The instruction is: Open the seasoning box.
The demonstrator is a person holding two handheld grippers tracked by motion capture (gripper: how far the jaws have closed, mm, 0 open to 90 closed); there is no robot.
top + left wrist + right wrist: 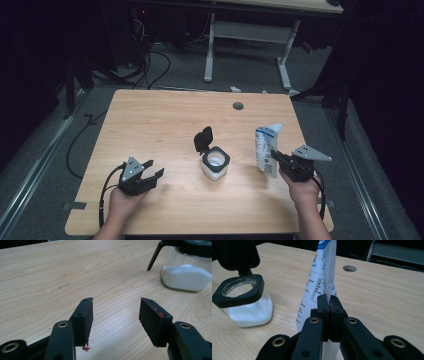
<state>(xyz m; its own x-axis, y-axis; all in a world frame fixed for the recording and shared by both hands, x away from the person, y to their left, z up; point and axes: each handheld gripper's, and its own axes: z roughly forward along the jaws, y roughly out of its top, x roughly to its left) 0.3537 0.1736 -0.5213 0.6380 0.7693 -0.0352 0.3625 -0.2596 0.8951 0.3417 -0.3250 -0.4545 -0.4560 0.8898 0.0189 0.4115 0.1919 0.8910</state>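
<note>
Right gripper [329,300], jaws pinched tight on the upright white pouch [266,147] just right of the open-lidded jar [215,163] at mid-table (left gripper [150,170] spread wide, empty), likely mid-carry; next: tilt pouch over jar mouth.

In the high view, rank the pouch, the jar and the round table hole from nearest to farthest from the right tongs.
1. Pouch: clamped upright in the right tongs.
2. Jar: to their left, table centre, lid open.
3. Table hole: near the far edge.
</note>
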